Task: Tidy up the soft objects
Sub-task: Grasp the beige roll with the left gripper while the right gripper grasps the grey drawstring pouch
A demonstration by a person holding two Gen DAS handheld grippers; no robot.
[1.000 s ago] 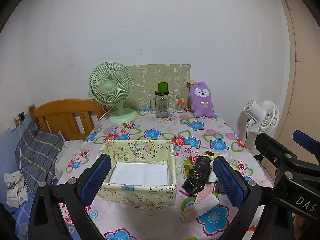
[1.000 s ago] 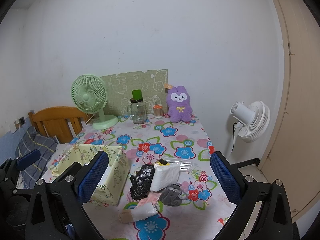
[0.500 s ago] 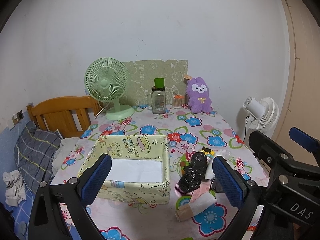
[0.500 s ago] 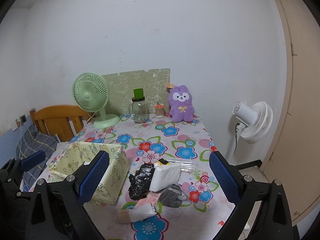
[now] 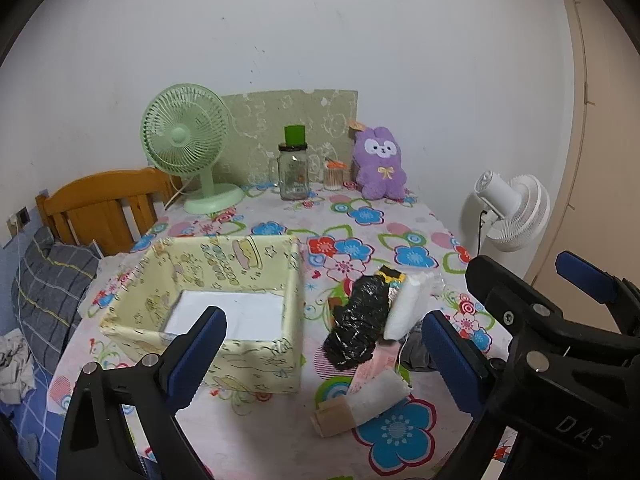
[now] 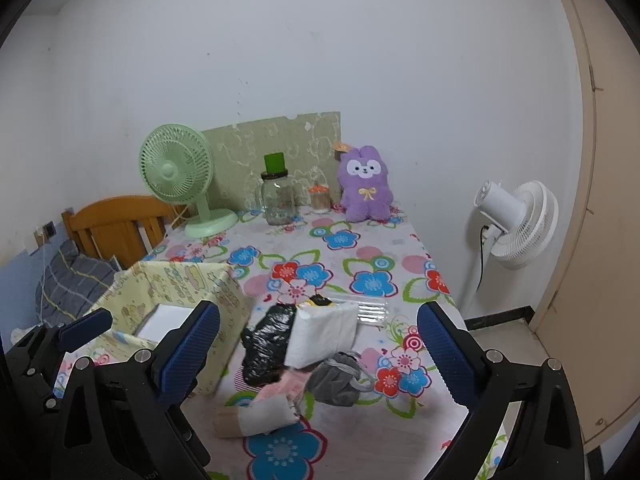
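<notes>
Left gripper (image 5: 320, 356) spread wide, holding nothing, above the near edge of the flowered table (image 5: 280, 436). Right gripper (image 6: 320, 344) likewise spread and empty. Between the two, a heap of soft things: black bag (image 5: 360, 324), white pack (image 5: 408, 304), grey pouch (image 6: 336, 376), rolled cloth (image 5: 360, 400). Just left of the heap, the yellow box (image 5: 248, 356).

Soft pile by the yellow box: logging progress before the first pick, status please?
Left gripper open, right gripper open, both empty. Soft pile untouched beside yellow box. Nothing blocking.
</notes>
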